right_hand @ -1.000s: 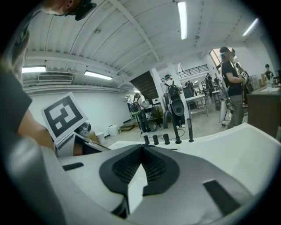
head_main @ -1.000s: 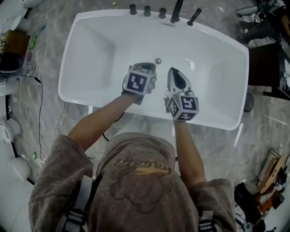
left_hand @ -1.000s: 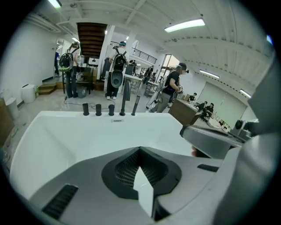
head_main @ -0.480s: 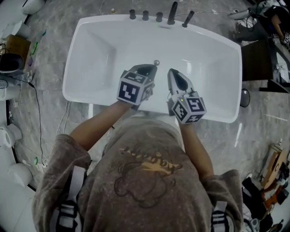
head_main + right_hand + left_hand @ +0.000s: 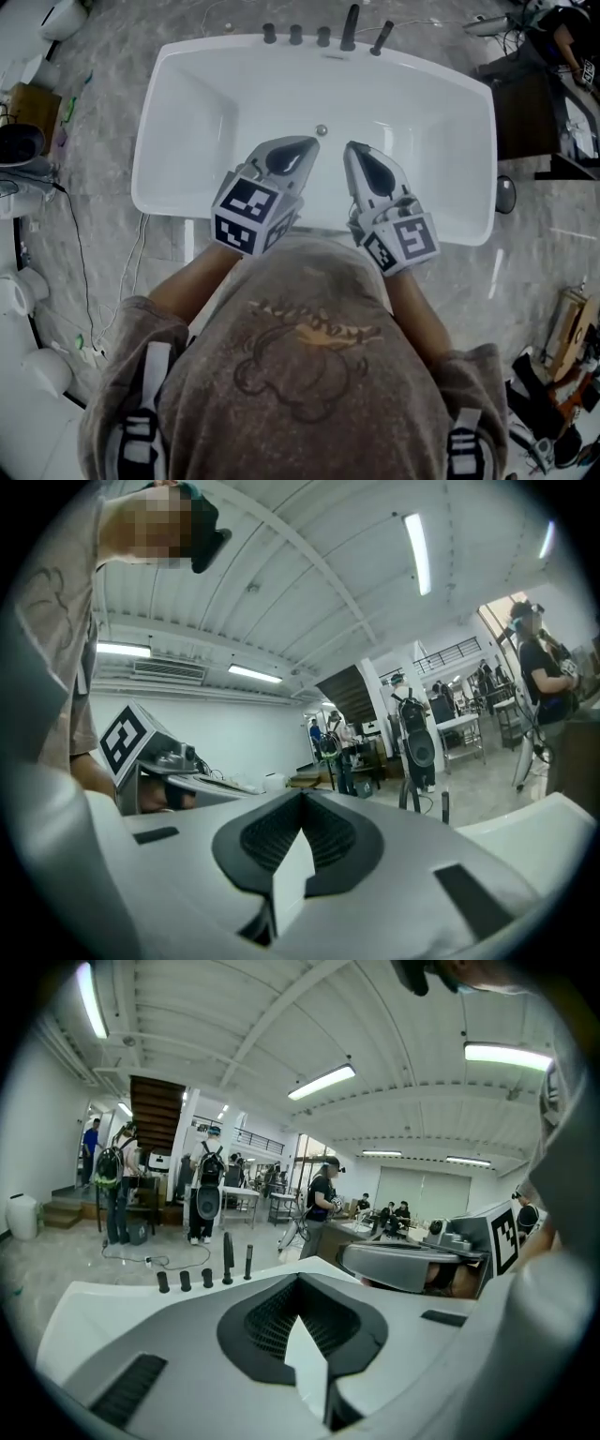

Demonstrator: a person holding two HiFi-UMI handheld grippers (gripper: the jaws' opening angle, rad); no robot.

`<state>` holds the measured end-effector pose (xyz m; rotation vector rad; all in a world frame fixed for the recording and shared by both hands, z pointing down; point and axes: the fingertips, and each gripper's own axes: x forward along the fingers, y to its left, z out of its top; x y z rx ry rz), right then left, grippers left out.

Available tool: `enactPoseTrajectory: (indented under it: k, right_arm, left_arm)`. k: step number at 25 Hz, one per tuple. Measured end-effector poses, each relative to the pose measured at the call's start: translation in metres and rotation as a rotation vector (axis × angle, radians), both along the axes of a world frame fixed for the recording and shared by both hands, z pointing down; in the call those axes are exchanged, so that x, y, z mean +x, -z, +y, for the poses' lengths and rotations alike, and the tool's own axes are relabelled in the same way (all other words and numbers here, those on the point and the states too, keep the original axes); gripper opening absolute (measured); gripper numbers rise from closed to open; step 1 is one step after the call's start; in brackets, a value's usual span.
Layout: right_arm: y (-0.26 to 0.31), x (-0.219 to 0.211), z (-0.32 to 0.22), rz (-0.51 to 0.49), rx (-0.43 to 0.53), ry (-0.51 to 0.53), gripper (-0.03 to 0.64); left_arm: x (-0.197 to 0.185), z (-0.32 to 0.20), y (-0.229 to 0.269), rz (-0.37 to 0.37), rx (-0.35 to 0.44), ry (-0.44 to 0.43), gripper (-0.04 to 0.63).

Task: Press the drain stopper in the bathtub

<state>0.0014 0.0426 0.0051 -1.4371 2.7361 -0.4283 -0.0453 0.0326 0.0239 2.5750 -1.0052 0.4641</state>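
Observation:
The white bathtub [image 5: 187, 103] lies below me in the head view, and the small round metal drain stopper [image 5: 322, 130] sits in its floor near the far side. My left gripper [image 5: 302, 145] and right gripper [image 5: 353, 148] are held side by side, high over the tub's near rim and close to my chest, both well above the stopper. Each is shut with nothing in it. In the left gripper view the left gripper [image 5: 300, 1281] points level across the room, and so does the right gripper [image 5: 302, 799] in its own view; the stopper is hidden in both.
Dark tap handles and a spout [image 5: 323, 36] line the tub's far rim [image 5: 202, 1277]. Cables [image 5: 80, 216] trail over the marble floor at the left. A dark cabinet [image 5: 525, 117] stands at the right. Several people [image 5: 117, 1180] stand in the room beyond.
Both grippers have been drawn back from over the tub's middle toward my chest and lifted closer to the head camera. The stopper has not moved.

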Motion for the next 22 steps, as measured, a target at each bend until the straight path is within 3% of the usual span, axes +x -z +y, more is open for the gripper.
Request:
enactPoseTrajectory:
  k: [11,22]
  right_arm:
    - [0.030,-0.009,0.027,0.038,0.158,0.039,-0.002]
    - [0.019,-0.003,0.023,0.031,0.191,0.007,-0.002]
  left_arm:
    - [0.004,0.023,0.054,0.192,0.286,-0.100,0.003]
    - [-0.007,0.020,0.045,0.187,0.406,-0.140,0.003]
